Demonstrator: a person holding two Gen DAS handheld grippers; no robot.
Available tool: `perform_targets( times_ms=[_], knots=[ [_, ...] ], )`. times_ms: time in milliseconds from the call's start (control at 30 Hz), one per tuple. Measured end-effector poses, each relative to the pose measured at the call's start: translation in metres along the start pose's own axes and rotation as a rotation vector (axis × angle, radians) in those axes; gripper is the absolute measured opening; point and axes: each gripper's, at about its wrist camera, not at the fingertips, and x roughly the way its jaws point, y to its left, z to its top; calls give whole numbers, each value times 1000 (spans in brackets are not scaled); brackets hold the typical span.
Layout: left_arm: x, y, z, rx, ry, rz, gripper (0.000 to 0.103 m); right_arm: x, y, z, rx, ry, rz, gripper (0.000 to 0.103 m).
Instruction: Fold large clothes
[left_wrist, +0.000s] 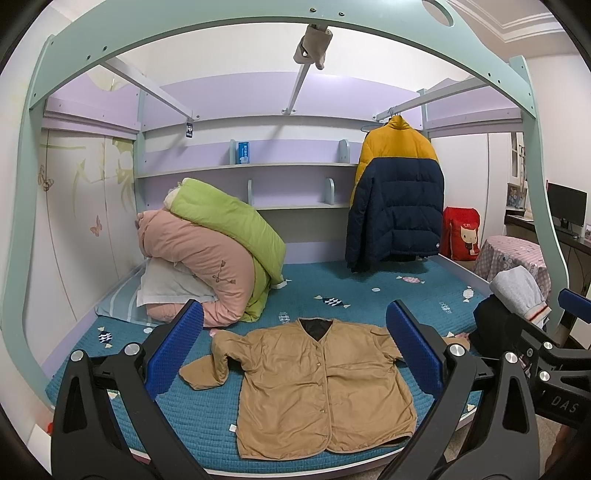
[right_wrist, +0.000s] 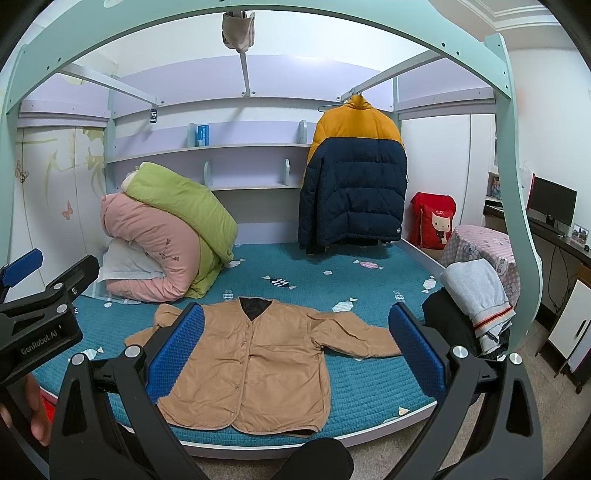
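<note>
Tan jacket (left_wrist: 317, 384) lies flat beyond both open tongs (left_wrist: 294, 354).

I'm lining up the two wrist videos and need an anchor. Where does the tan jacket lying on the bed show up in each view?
Left wrist: the tan jacket lies flat at lower centre, between the open left gripper fingers.
Right wrist: the tan jacket sits lower centre-left, partly behind the open right gripper left finger.
Shared landmark: the yellow and navy puffer coat hanging behind, upper right of the jacket.
</note>
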Motion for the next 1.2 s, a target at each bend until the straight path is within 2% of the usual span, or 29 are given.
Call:
perform_targets(
  times_ms=[1200],
  knots=[
    [-1,4,21,1,-1,2,98,-4,6,5,12,-9,14,96]
  ],
)
